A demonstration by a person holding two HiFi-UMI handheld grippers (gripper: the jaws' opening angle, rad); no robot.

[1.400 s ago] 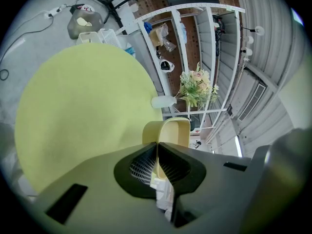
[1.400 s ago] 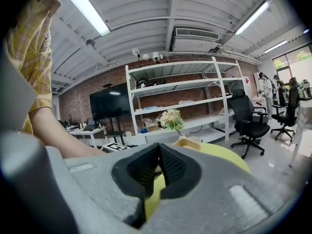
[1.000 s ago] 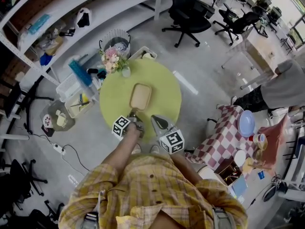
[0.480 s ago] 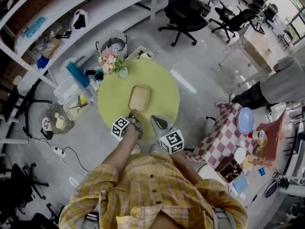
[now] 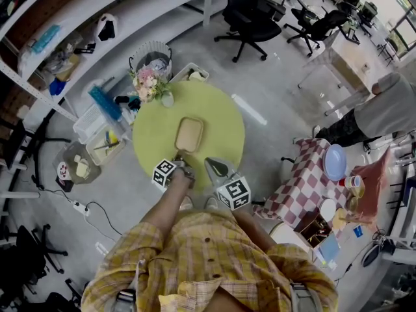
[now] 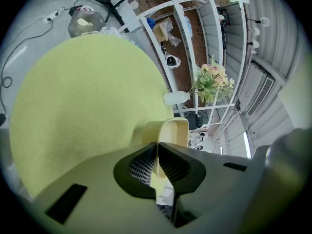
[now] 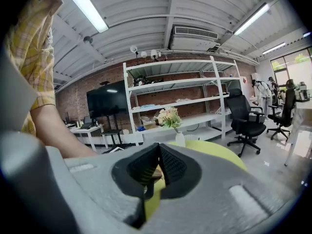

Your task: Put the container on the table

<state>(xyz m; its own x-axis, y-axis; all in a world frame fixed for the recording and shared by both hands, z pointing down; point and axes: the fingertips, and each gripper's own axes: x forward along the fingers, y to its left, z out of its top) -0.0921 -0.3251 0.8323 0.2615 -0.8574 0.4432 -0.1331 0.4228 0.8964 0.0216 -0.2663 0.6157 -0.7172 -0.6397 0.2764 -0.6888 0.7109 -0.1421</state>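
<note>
On the round green counter (image 5: pixel 153 135) sat the beige container (image 5: pixel 191 134), its near rim pinched by our left hand-held gripper (image 5: pixel 181 159); our right hand-held gripper (image 5: pixel 213 166) hung closed, empty. Pulling back before letting go might drag it off.

The head camera sits high above the person's plaid shirt (image 5: pixel 208 265) and looks almost straight down, so the round green table (image 5: pixel 156 129) lies small at frame centre, with floor around it and white shelving (image 5: pixel 97 8) in the upper left.

The camera on the left gripper (image 6: pixel 157 145) rides just behind its jaws, tilted and very near the tabletop. It faces across the tabletop toward the flowers (image 6: pixel 212 82) at centre right.

The camera on the right gripper (image 7: pixel 159 147) looks level across the room, with the ceiling filling the top of the frame.

All three views share the table, flowers and shelving. The head and left gripper views also share the container (image 5: pixel 190 134).
</note>
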